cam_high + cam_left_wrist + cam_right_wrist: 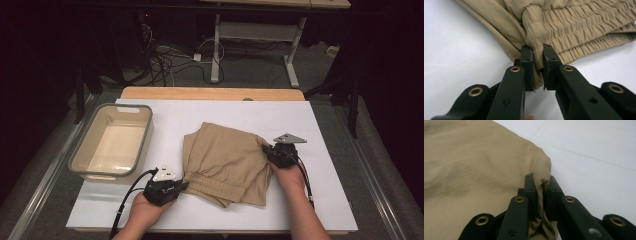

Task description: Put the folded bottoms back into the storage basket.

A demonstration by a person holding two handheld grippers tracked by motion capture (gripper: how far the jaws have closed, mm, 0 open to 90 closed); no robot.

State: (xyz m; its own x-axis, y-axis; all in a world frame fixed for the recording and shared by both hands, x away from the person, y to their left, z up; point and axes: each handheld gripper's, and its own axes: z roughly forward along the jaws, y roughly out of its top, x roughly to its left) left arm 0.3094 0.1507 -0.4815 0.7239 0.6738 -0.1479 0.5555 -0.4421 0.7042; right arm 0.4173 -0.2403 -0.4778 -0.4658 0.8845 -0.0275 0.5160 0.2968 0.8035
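Tan shorts point(227, 162) (folded) between both hand-held grippers

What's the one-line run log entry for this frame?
left gripper: shut on elastic waistband of folded tan fabric shorts | right gripper: shut on shorts' far right corner | grey-rimmed beige plastic bin: empty, left of shorts

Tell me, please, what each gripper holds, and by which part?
Folded tan fabric shorts: left gripper pinches the elastic waistband corner; right gripper pinches a plain corner.
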